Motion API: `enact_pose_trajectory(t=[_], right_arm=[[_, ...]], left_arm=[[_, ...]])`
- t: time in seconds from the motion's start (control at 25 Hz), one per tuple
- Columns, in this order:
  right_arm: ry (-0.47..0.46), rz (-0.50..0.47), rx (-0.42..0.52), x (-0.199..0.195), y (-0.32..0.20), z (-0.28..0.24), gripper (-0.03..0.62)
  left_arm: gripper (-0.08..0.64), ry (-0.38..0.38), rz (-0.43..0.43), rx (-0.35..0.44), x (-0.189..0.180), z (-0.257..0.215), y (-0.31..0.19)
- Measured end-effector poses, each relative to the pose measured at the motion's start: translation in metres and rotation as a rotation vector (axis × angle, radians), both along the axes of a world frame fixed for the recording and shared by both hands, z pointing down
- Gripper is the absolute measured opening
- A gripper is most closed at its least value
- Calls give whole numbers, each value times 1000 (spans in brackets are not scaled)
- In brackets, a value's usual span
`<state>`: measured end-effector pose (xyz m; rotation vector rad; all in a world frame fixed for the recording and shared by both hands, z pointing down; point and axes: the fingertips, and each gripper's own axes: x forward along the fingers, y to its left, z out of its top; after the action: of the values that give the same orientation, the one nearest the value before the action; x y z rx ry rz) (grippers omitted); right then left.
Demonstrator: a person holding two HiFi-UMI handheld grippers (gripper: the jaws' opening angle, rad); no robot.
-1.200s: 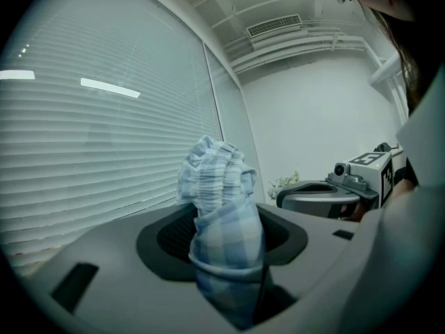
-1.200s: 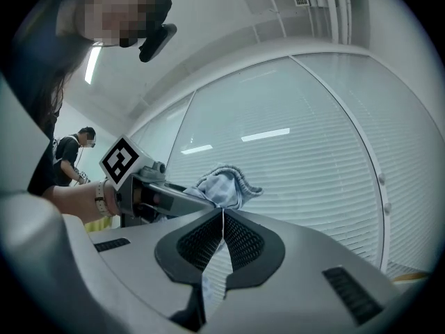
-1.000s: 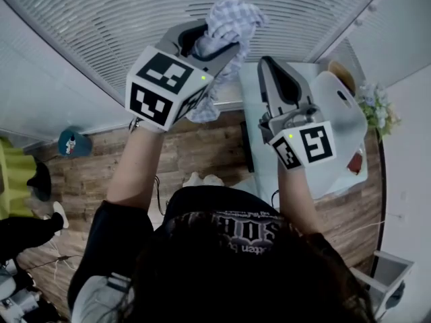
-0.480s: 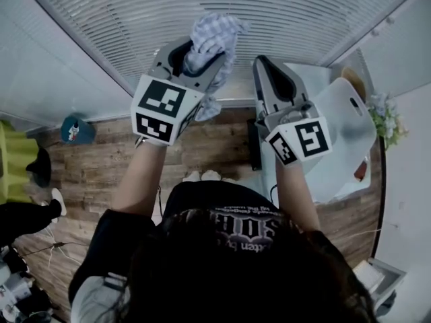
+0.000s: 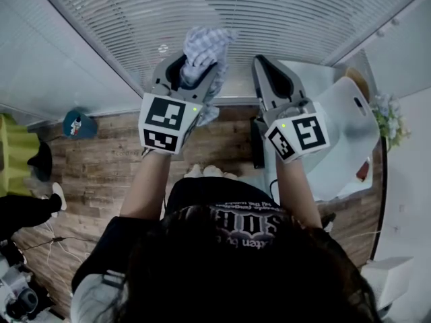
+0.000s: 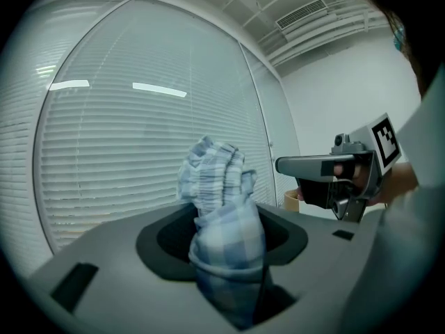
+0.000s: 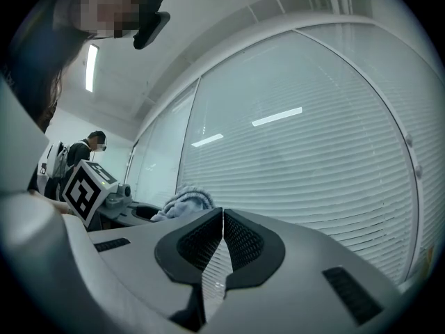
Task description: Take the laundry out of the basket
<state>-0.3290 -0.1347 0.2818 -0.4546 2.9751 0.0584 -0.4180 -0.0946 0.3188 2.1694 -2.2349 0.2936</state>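
- The checked cloth [image 5: 202, 49] is up in the air in front of me, bunched into a wad, and clear of any surface. One end sticks up past the jaw tips and the other hangs down below them.
- My left gripper [image 5: 190, 73] has it. In the left gripper view the jaws are clamped on the middle of the wad [image 6: 222, 214], with fabric filling the gap between the pads.
- My right gripper [image 5: 268, 73] is just beside the left at much the same height. Its jaws are drawn together with only a sliver of light between them [image 7: 222, 239], and they hold nothing.
- I judge this to be the carry step: one piece is out and lifted, but not yet set down.
- I can't pick out the basket for certain. The white moulded thing [image 5: 350, 113] with a slot handle, lying on the white table [image 5: 337, 173] to my right, may be it.
- Straight ahead are only window blinds [image 5: 269, 19], with wooden floor [image 5: 101, 167] below.
- Next I need somewhere to put the cloth. I would swing the left gripper over bare table top, lower it until the hanging end touches, then let the jaws part.
- The grip is on a loose bundle, so I would move smoothly to keep the fabric from slipping.
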Motion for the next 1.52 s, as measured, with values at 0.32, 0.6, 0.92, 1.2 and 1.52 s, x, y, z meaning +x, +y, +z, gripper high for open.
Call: enact_pose_trajectory(t=[0.32, 0.6, 0.92, 1.2, 1.52], right_arm=[[19, -6, -8, -6, 6, 10, 29], [42, -12, -11, -12, 6, 17, 29], [58, 4, -1, -12, 2, 22, 28], [58, 1, -13, -13, 1, 27, 28], [63, 8, -12, -13, -3, 28, 28]], left_arm=[[218, 3, -53, -9, -8, 17, 15], [218, 15, -82, -27, -13, 28, 19], [218, 19, -96, -33, -14, 35, 19], [218, 18, -101, -34, -14, 37, 18], [218, 15, -101, -33, -17, 37, 15]])
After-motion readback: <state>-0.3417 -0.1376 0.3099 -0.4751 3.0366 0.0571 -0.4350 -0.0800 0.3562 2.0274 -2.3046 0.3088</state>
